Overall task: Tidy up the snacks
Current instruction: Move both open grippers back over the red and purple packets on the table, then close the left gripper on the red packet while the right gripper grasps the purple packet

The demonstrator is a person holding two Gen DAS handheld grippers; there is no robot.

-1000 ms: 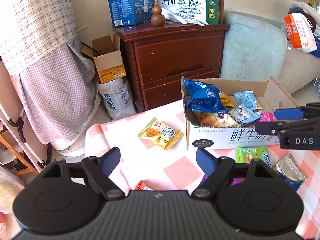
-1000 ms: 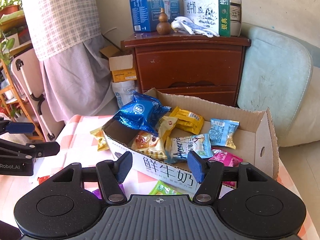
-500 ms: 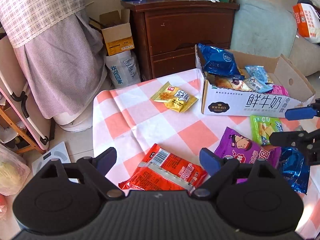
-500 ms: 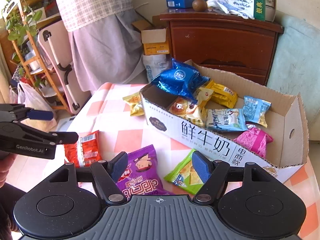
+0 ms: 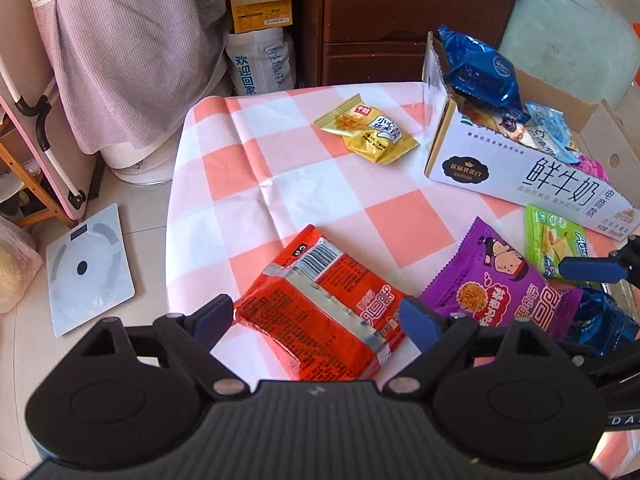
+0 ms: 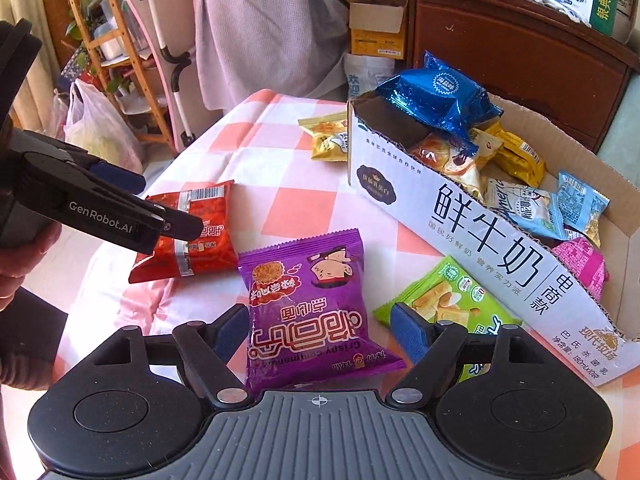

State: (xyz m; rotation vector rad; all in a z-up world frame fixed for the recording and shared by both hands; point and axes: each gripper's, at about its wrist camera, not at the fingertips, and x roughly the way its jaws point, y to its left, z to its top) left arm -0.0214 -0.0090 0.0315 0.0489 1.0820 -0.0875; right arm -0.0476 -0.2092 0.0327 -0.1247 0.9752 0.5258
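Two grippers apart over packets near the tabletop's front edge.
Your left gripper (image 5: 316, 320) straddles the red packet (image 5: 320, 308) untouched; your right gripper (image 6: 318, 330), jaws just opening, straddles the purple packet (image 6: 312, 304).

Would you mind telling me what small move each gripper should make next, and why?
Probably lower and close. The left gripper is open, straddling the red packet; the right gripper, whose jaws have just been opening, straddles the purple packet. Neither pair of pads presses its packet yet, and both packets lie on the checked tablecloth outside the milk box.
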